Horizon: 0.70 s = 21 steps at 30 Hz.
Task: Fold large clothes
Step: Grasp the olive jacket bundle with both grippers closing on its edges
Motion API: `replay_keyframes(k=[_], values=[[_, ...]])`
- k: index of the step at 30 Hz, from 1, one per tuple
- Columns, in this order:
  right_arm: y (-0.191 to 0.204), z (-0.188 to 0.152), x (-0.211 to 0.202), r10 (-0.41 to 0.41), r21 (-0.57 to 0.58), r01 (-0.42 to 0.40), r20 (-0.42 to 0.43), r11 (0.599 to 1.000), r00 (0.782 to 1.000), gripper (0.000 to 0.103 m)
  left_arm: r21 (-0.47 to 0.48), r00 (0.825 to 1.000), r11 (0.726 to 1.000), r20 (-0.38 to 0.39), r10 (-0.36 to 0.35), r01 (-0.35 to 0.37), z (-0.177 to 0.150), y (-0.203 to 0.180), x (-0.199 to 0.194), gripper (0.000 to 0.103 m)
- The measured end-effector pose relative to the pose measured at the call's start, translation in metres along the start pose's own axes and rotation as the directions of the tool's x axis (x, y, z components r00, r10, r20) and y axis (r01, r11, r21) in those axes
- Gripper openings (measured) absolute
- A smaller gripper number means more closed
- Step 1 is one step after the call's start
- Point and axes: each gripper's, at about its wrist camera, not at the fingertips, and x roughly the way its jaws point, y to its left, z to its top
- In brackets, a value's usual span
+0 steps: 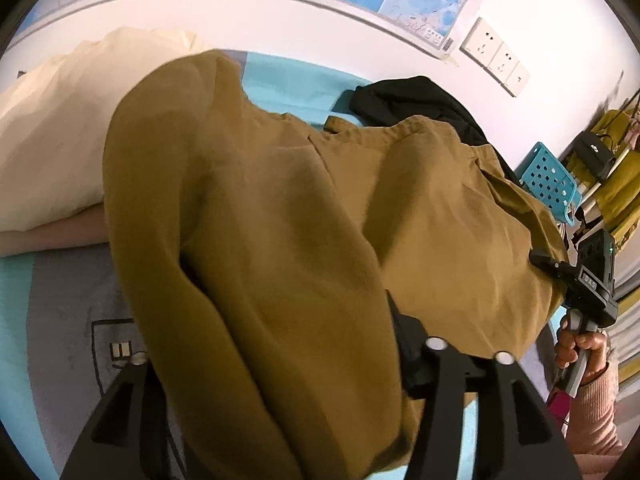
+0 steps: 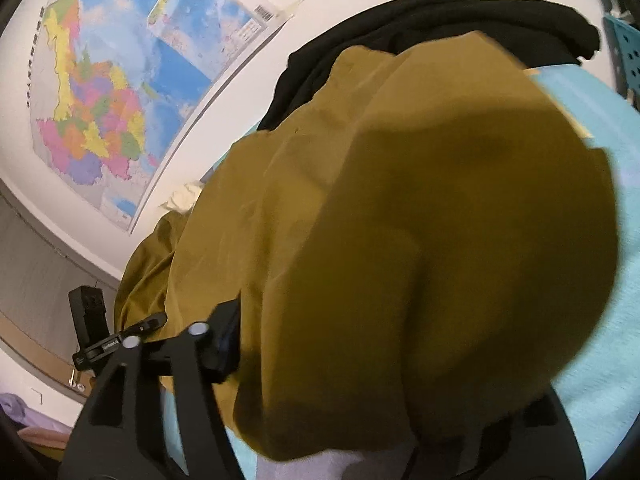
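- Mustard-brown garment (image 1: 280, 208), large, lies bunched on the bed (image 1: 288, 76) over a teal and grey sheet; one rounded fold drapes forward over both grippers.
- Left gripper (image 1: 264, 364): jaws stand partly open, cloth heaped between and over them. The right finger's pad is hidden under the fabric, so I cannot tell whether the jaws pinch it.
- Right gripper (image 2: 340, 360): seen from its own camera, one finger shows at the left, the other is buried under the fold. Cannot tell whether it grips. From the left wrist view its tip meets the garment's right edge, and a hand (image 1: 576, 348) in a pink sleeve (image 1: 596, 412) holds the handle.
- Black garment (image 1: 416, 100) lies behind the mustard one, touching it.
- Cream pillow (image 1: 52, 128) at the far left of the bed.
- Teal perforated basket (image 1: 548, 178) beside the bed, right.
- Coloured map (image 2: 92, 108) on the white wall.
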Motion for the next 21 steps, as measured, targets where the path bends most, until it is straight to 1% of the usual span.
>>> replay_keyframes(k=[2,4,6,9,10,11,12,14,15,16,17,18,20,21], values=[[0.005,0.001,0.006,-0.012,-0.025,0.012,-0.001,1.000,1.000,0.067,-0.006,1.000,1.000,-0.007,0.001,-0.001,0.001,0.003,0.005,0.063],[0.005,0.003,0.008,0.000,-0.015,0.001,0.004,1.000,1.000,0.066,-0.028,1.000,0.999,-0.017,-0.017,0.016,0.002,0.009,0.010,0.064],[0.004,0.004,0.009,0.006,-0.011,-0.006,0.005,1.000,1.000,0.061,-0.033,1.000,0.999,-0.012,-0.026,0.026,0.002,0.010,0.010,0.064],[0.003,0.004,0.010,0.016,0.001,-0.016,0.008,1.000,1.000,0.053,-0.024,1.000,1.000,-0.008,-0.021,0.021,0.002,0.008,0.011,0.063],[0.002,0.004,0.010,0.022,0.008,-0.022,0.009,1.000,1.000,0.052,-0.023,1.000,1.000,-0.008,-0.022,0.022,0.002,0.008,0.011,0.063],[0.001,0.004,0.010,0.024,0.008,-0.024,0.007,1.000,1.000,0.052,-0.022,1.000,1.000,-0.007,-0.022,0.022,0.003,0.009,0.011,0.059],[0.003,0.004,0.010,0.019,-0.001,-0.019,0.004,1.000,1.000,0.053,-0.017,1.000,1.000,-0.004,-0.020,0.019,0.003,0.008,0.010,0.058],[0.004,0.005,0.011,0.024,0.004,-0.024,-0.001,1.000,1.000,0.058,-0.010,1.000,1.000,-0.006,-0.016,0.016,0.003,0.007,0.010,0.058],[0.005,0.006,0.012,0.019,-0.002,-0.019,-0.001,1.000,1.000,0.058,-0.001,1.000,1.000,-0.008,-0.012,0.012,0.003,0.006,0.011,0.058],[0.006,0.006,0.014,0.014,-0.008,-0.014,-0.002,1.000,1.000,0.058,0.004,1.000,1.000,-0.011,-0.014,0.014,0.003,0.006,0.011,0.060],[0.006,0.007,0.014,0.017,-0.006,-0.017,0.000,1.000,1.000,0.058,0.003,1.000,1.000,-0.017,-0.022,0.023,0.003,0.007,0.012,0.064],[0.005,0.007,0.014,0.022,-0.001,-0.022,0.003,1.000,1.000,0.058,0.000,0.999,1.000,-0.019,-0.030,0.030,0.003,0.007,0.013,0.065],[0.006,0.006,0.014,0.016,-0.004,-0.016,0.000,1.000,1.000,0.057,0.001,1.000,1.000,-0.017,-0.025,0.025,0.003,0.005,0.014,0.065],[0.006,0.006,0.012,0.015,-0.002,-0.015,0.004,1.000,1.000,0.054,-0.006,1.000,1.000,-0.017,-0.018,0.017,0.004,0.005,0.013,0.061]])
